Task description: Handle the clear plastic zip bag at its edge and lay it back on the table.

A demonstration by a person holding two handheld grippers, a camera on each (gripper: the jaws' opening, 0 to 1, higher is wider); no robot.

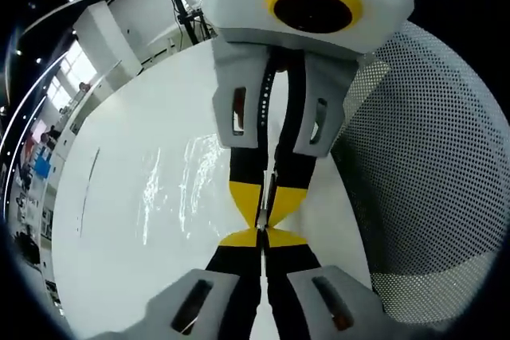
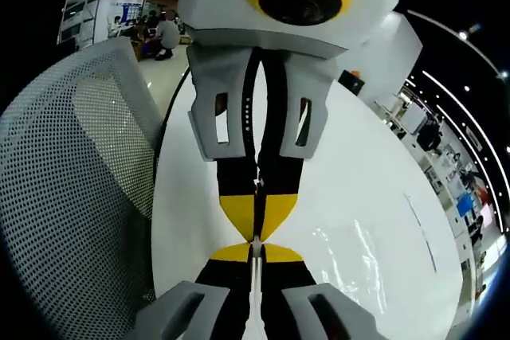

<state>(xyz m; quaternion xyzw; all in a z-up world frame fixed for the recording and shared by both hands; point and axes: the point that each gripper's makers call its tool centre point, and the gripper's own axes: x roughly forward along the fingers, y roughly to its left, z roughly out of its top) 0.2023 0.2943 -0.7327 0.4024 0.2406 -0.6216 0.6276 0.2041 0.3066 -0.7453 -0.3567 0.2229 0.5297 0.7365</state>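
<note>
Zip bag [image 1: 179, 189]: clear plastic, lying flat on the white counter [image 1: 103, 276]; in the left gripper view it sits to the left of the jaws, seen mainly as glare streaks and creases. In the right gripper view the same bag [image 2: 358, 256] lies to the right of the jaws.
Bag edge: runs between the two sets of jaw tips where they meet; too thin and clear to trace exactly.
Left gripper [image 1: 261, 238]: jaws clenched, yellow-and-black tips pressed together; whether the bag's edge is pinched between them I cannot tell.
Right gripper [image 2: 255, 242]: jaws clenched, tips together; grip on the bag's edge likewise cannot be told.
Meeting point: each gripper faces the other, tip to tip, the opposing gripper coming down from the top of each view.
Counter: white, glossy, rounded outline, bare beyond the bag.
Mesh chair [image 1: 434, 165]: grey perforated back, just beside the counter, right of the left jaws; left of the right jaws [image 2: 72, 189].
Background: bright hall, people far off behind the chair [image 2: 163, 33].
</note>
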